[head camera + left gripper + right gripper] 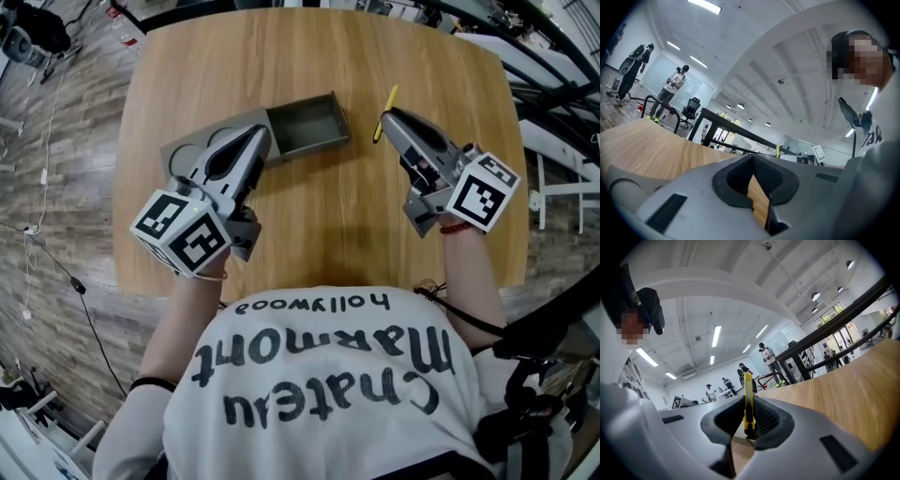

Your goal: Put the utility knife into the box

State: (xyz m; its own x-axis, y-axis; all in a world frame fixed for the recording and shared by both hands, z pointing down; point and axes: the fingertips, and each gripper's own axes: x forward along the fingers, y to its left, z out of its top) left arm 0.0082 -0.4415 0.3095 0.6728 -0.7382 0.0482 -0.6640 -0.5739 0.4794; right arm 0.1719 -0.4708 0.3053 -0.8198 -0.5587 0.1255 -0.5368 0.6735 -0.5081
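In the head view, the left gripper (pixel 261 139) covers most of a grey piece (pixel 186 150) left of the box (pixel 309 127); what it is cannot be told. The near end of the utility knife (pixel 390 98) vanishes inside the right gripper (pixel 386 116), and its blade is too small to make out. The person's shirt (pixel 328 375) hides the near edge of the table (pixel 319 216).

Your white short-sleeved T-shirt (pixel 319 375) carries large black lettering across the back, and a thin red band (pixel 454 227) circles your right wrist. The left gripper (pixel 263 133) and right gripper (pixel 387 115) are grey moulded shells tapering to points, lined with black ribbed pads (pixel 764 418). Each ends in 1 white cube (pixel 183 232) printed with black square markers.
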